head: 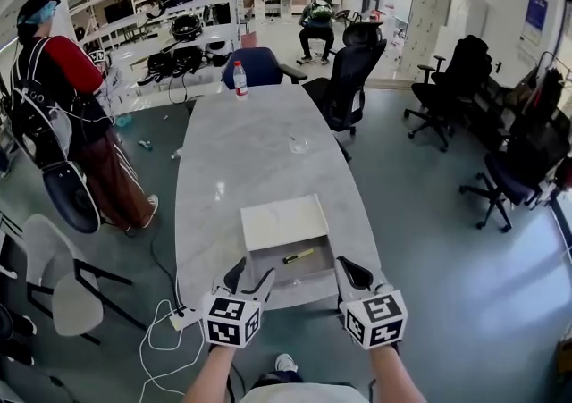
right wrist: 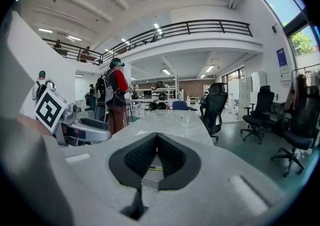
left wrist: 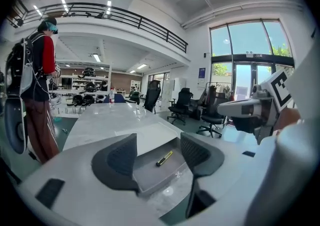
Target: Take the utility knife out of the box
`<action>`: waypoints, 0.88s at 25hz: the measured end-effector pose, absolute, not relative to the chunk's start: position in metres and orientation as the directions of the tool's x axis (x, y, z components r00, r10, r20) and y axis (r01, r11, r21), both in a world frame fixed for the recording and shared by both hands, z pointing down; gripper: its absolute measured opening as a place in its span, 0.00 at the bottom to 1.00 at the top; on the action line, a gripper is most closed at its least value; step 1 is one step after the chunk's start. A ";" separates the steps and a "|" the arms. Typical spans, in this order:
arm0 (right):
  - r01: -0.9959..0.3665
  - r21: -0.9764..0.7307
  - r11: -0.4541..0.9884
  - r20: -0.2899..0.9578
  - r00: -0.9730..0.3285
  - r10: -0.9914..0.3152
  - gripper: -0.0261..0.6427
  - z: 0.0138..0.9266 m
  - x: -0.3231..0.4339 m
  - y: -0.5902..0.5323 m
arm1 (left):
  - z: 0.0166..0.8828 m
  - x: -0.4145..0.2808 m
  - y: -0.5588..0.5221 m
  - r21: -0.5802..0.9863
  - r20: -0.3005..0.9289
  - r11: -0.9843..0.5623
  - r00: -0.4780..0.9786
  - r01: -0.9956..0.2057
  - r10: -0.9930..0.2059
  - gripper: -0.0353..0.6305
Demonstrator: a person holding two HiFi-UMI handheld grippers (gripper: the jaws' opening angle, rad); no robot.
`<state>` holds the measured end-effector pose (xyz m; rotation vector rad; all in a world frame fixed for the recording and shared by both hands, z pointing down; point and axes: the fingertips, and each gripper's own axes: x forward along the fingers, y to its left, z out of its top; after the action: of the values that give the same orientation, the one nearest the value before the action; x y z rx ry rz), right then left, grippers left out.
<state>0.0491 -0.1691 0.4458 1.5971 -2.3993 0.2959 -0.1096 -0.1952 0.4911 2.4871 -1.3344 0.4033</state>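
Both hand-held grippers hover just off the near end of the long grey table (head: 250, 160), side by side and close to the box (head: 315, 272) that sits at that end. On the person's left, the left gripper (head: 255, 278) has its dark jaws spread wide, with nothing between the ribbed pads; looking along it, the open box shows in the gap beyond them. Beside it, the right gripper (head: 355, 272) has its jaws drawn together, tips meeting, and it holds nothing. Each one carries its marker cube nearest the person's forearms. The box lies open, a shallow grey tray facing the person with its white cover (head: 284, 221) just behind it, farther up the table. Inside the tray rests the utility knife (head: 298, 256), yellow and black, lying flat on the tray floor at a slant, touched by neither gripper. Well up the table, near its far end, stands a bottle (head: 239, 79) with a red cap. To the left of the table another person (head: 71, 115) in a red top stands with a backpack on. Black office chairs (head: 353, 71) stand round the far end and off to the right, and a white cable (head: 161, 339) trails across the floor by the table's near left corner.
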 end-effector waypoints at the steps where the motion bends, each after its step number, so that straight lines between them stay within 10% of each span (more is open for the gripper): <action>1: -0.924 -0.029 0.380 0.313 -0.370 -0.875 0.05 0.446 0.048 -0.171 | 0.495 -0.108 -0.198 0.118 0.386 -0.540 0.540 -0.833 -0.748 0.43; 22: -0.930 -0.048 0.363 0.319 -0.359 -0.877 0.05 0.464 0.075 -0.226 | 0.581 -0.047 -0.239 0.062 0.613 -0.699 0.580 -0.712 -0.536 0.42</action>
<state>0.0755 -0.2255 0.4644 1.6167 -2.3867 0.3241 -0.0472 -0.2394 0.5806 2.5121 -1.0223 0.8254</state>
